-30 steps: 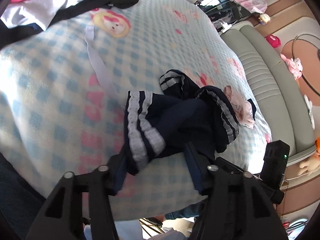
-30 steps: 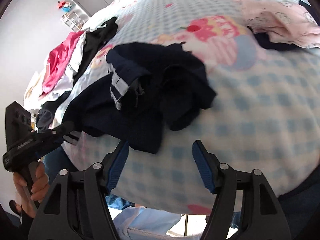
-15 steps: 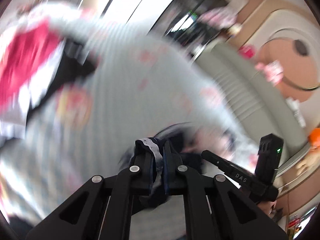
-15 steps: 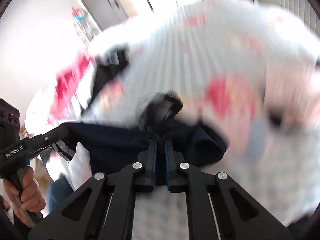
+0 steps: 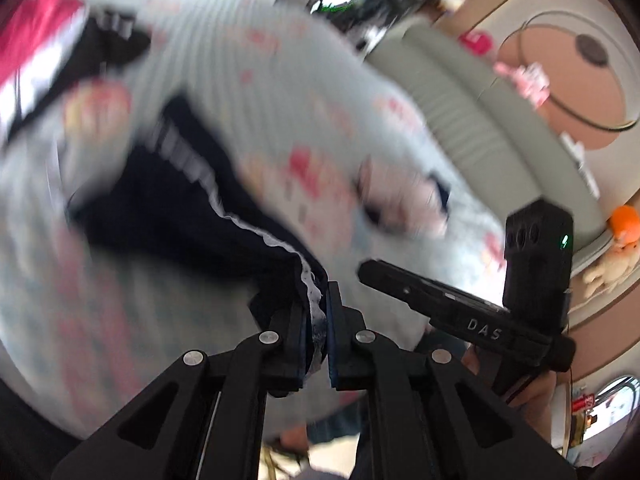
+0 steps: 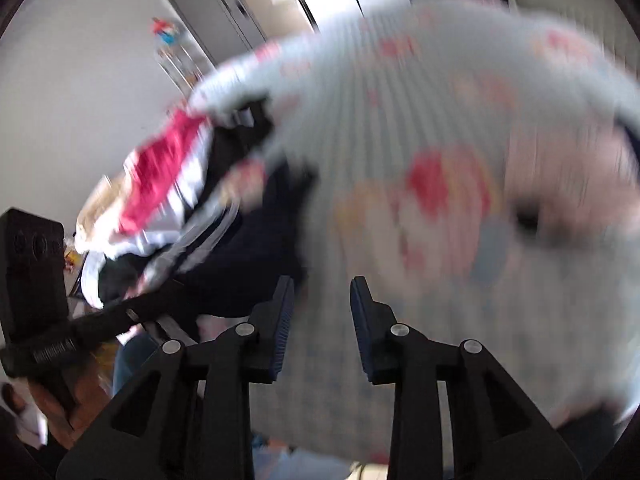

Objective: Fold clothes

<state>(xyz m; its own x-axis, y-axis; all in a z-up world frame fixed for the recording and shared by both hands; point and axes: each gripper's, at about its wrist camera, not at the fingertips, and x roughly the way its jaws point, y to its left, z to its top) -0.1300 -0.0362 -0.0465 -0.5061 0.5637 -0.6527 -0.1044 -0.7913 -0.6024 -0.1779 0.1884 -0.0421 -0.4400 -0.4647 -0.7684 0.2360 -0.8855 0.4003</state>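
Note:
A navy garment with white stripes stretches across the checked bedspread, blurred by motion. My left gripper is shut on its white-trimmed edge. The right wrist view has the same navy garment lying left of my right gripper, which is open with nothing between its fingers. The right gripper's black body shows at the right of the left wrist view. The left gripper's body appears at the lower left of the right wrist view.
A pile of red, white and black clothes lies at the far side of the bed. A pink garment rests near the padded grey headboard. A hand grips the left handle.
The right gripper has let go of the navy garment and opened. The left gripper stays shut on the hem, and the garment now lies more spread out over the bed.

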